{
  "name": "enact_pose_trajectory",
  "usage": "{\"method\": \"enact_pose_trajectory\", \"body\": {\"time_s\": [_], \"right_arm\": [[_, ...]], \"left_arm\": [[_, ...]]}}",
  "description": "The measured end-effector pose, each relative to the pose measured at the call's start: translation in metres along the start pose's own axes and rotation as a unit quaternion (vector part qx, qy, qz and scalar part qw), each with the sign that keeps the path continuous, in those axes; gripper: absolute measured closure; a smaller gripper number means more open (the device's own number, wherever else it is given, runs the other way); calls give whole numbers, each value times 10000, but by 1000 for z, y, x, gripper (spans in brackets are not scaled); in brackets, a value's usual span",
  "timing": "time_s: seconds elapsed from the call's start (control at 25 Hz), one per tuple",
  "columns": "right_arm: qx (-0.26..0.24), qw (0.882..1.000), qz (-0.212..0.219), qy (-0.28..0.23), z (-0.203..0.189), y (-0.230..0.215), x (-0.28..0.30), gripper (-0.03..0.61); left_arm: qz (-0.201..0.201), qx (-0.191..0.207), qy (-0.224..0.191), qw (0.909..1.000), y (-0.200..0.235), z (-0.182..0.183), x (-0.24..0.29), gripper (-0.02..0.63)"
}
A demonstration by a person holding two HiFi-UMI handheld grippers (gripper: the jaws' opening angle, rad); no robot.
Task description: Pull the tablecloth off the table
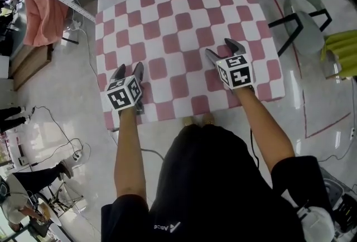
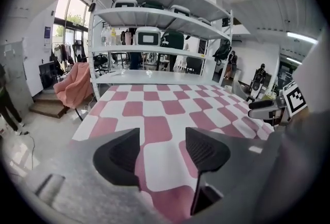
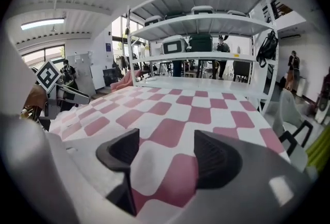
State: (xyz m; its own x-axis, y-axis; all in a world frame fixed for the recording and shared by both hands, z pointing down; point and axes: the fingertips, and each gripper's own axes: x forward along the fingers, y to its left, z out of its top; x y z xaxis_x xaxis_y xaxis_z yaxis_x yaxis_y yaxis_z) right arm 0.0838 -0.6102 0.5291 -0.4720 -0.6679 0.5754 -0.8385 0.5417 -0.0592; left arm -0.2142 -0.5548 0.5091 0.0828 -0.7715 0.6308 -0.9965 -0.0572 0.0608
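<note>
Head view: checked tablecloth (image 1: pixel 178 34) lies spread flat and smooth. Left gripper (image 1: pixel 129 69) and right gripper (image 1: pixel 220 48) sit above its near edge, jaws spread, gripping nothing. Open floor (image 1: pixel 56 96) flanks it.

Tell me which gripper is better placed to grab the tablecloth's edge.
Left, probably. The left gripper is open close to the near edge of the tablecloth; the right gripper, also open, sits farther in over the cloth.
</note>
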Motion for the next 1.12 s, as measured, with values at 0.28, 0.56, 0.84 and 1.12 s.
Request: {"method": "enact_pose_trajectory", "body": {"time_s": [0.28, 0.56, 0.84, 1.12], "right_arm": [[119, 9974, -256, 670, -17, -16, 35, 225], [329, 9913, -427, 1200, -37, -25, 47, 201], [181, 9934, -345, 1075, -34, -19, 49, 267], [120, 9935, -199, 1110, -29, -6, 57, 423]], "left_arm": [[116, -1, 761, 9970, 19, -25, 37, 324], [41, -89, 1339, 9909, 25, -48, 56, 324], [11, 192, 1339, 9908, 17, -45, 59, 382], [-212, 725, 1387, 9874, 4, -39, 66, 490]]}}
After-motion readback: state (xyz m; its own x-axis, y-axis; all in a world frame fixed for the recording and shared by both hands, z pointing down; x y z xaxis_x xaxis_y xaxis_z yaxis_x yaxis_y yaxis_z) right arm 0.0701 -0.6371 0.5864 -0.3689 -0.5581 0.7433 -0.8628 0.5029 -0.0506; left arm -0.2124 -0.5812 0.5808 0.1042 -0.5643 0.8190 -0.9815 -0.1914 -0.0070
